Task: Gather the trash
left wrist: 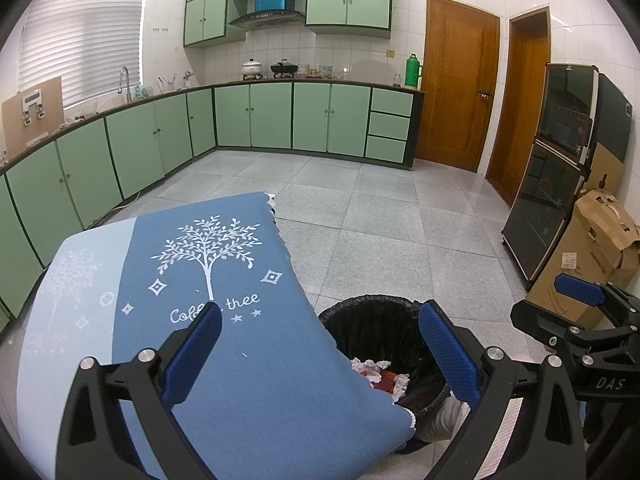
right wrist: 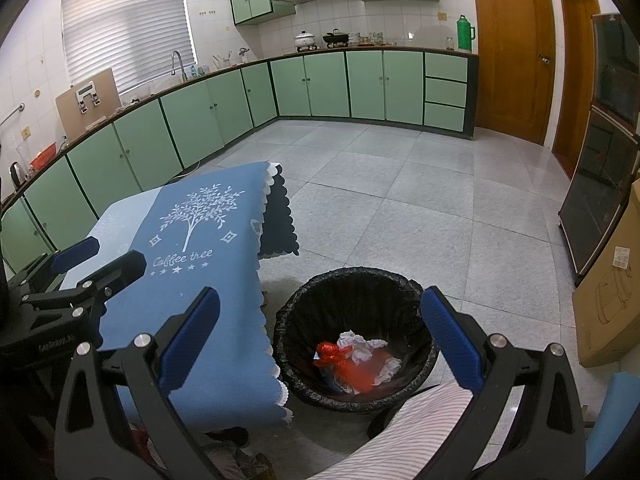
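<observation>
A black-lined trash bin (right wrist: 352, 288) stands on the floor beside the table's right edge; it also shows in the left wrist view as the bin (left wrist: 368, 320). Inside lie crumpled white tissues (right wrist: 362, 346) and a red wrapper (right wrist: 344, 360); the left wrist view catches the tissues (left wrist: 374, 368) past the cloth edge. My left gripper (left wrist: 320, 356) is open and empty, over the table's right edge. Above the bin, my right gripper (right wrist: 320, 340) is open with nothing between its fingers. The blue tablecloth (left wrist: 224, 320) with a white tree print shows no trash on it.
Green cabinets (left wrist: 272, 120) line the far and left walls. A dark glass cabinet (left wrist: 556, 168) and cardboard boxes (left wrist: 596, 248) stand at the right. Two wooden doors (left wrist: 456, 80) are at the back. A striped sleeve (right wrist: 408, 432) shows low in the right wrist view.
</observation>
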The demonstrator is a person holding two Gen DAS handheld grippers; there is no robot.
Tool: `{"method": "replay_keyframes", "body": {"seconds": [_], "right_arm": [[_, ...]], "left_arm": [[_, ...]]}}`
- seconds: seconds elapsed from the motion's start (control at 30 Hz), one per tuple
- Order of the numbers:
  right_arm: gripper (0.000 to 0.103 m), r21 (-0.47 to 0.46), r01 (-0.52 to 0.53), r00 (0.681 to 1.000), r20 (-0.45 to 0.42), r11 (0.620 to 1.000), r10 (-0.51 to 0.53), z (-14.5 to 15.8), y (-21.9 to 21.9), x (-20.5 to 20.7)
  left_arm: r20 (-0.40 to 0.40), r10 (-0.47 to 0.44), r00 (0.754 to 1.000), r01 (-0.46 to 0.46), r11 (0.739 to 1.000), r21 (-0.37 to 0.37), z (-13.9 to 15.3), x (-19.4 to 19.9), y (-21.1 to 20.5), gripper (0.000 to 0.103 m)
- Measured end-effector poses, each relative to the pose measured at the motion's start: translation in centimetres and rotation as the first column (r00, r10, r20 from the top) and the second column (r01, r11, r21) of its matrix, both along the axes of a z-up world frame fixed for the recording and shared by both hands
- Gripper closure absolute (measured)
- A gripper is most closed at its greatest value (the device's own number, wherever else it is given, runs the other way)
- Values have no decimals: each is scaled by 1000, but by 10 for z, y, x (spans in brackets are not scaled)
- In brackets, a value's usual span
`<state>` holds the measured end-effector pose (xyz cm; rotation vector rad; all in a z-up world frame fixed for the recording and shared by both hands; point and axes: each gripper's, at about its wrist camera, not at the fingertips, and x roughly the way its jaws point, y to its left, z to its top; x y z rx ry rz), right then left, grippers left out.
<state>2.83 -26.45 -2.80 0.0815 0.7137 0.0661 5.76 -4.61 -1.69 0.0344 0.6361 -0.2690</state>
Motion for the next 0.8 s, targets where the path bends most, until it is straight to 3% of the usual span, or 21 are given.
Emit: {"method": "replay_keyframes", "body": {"seconds": [0.8], "right_arm": [[5,-2,-1,1000,-2,1000,1,0,1,0]], "left_arm": [[-10,5,1000,-5,1000,-3,0,-1,0,6]]}}
